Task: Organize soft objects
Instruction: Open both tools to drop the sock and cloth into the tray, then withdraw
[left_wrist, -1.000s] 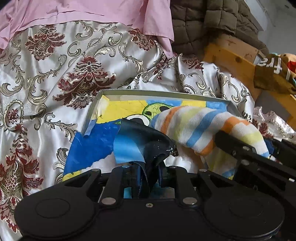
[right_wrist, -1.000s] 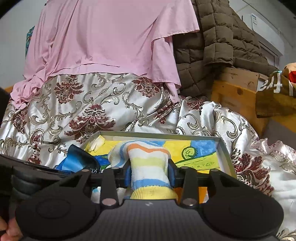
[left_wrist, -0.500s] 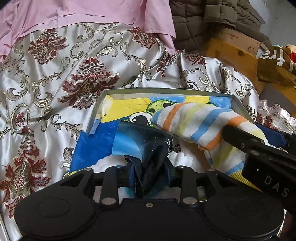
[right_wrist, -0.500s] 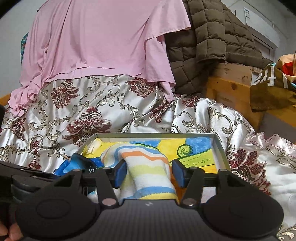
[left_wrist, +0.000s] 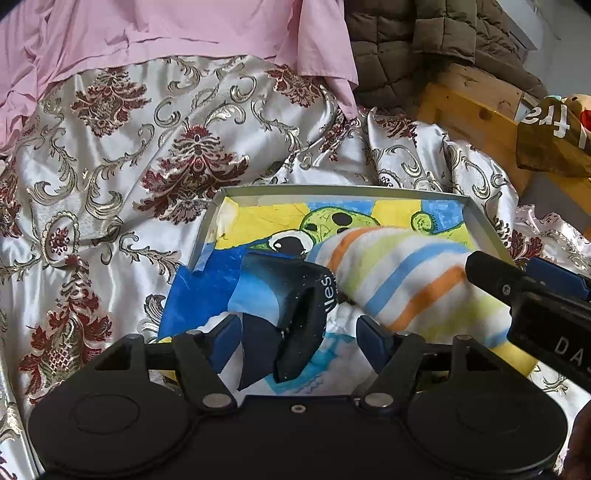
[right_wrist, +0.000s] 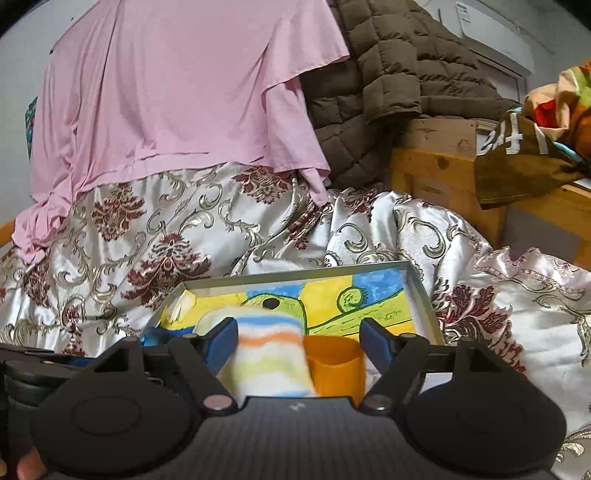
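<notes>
Wooden bed frame (right_wrist: 436, 162), white wall (right_wrist: 22, 48), daylight.

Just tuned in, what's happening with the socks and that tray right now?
A person holds both grippers over the shallow grey tray lined with a cartoon drawing, on a floral satin bedspread. The left gripper is opening around the dark navy and blue sock, which lies between its pads. The right gripper is opening too, with the pastel striped sock lying between its pads. Both socks rest in the tray, side by side.
</notes>
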